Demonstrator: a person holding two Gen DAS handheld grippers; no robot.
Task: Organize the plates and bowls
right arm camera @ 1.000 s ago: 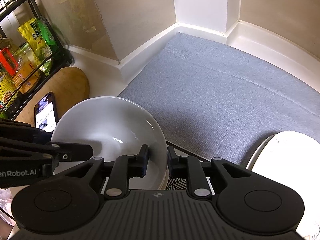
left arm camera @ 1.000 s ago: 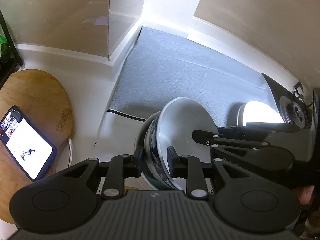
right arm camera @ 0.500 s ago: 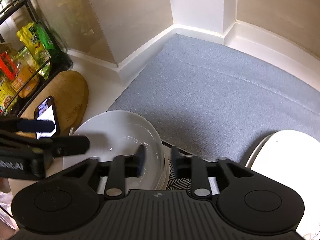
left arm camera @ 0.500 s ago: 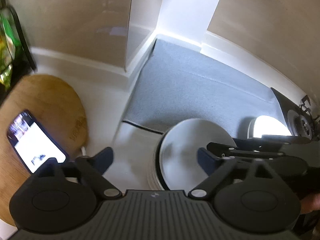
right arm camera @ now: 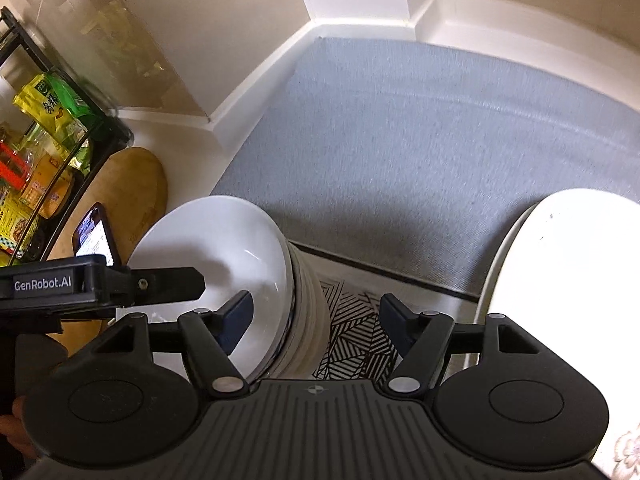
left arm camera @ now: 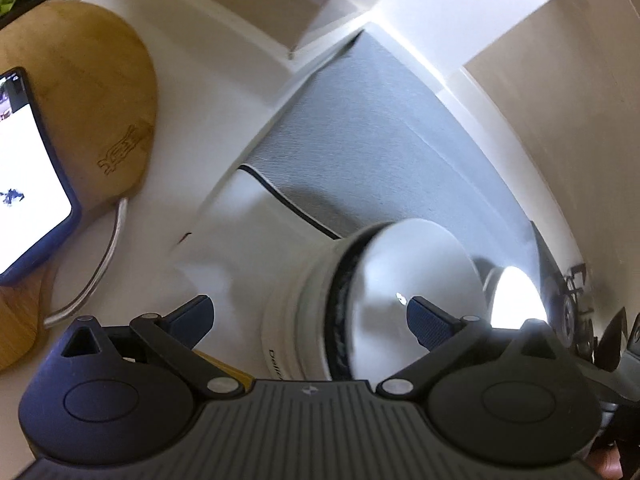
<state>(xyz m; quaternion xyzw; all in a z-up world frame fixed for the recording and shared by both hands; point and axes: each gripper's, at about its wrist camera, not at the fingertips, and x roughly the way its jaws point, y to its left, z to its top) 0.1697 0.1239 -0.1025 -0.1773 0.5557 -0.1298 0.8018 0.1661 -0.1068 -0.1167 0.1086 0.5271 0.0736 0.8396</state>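
Both grippers, left [left arm camera: 310, 316] and right [right arm camera: 314, 316], are spread wide, nothing grasped; the stacked bowls [right arm camera: 240, 280] should be left undisturbed when they are withdrawn.

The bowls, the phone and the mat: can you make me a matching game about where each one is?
Things:
1. stack of bowls
2. phone
3. grey mat
4. white plate

Places:
A. lying on the wooden board
B. spread in the corner by the walls
C. at the right edge of the right wrist view
D. between the two open grippers

Pairs: 1-D, 2-A, 3-B, 4-C
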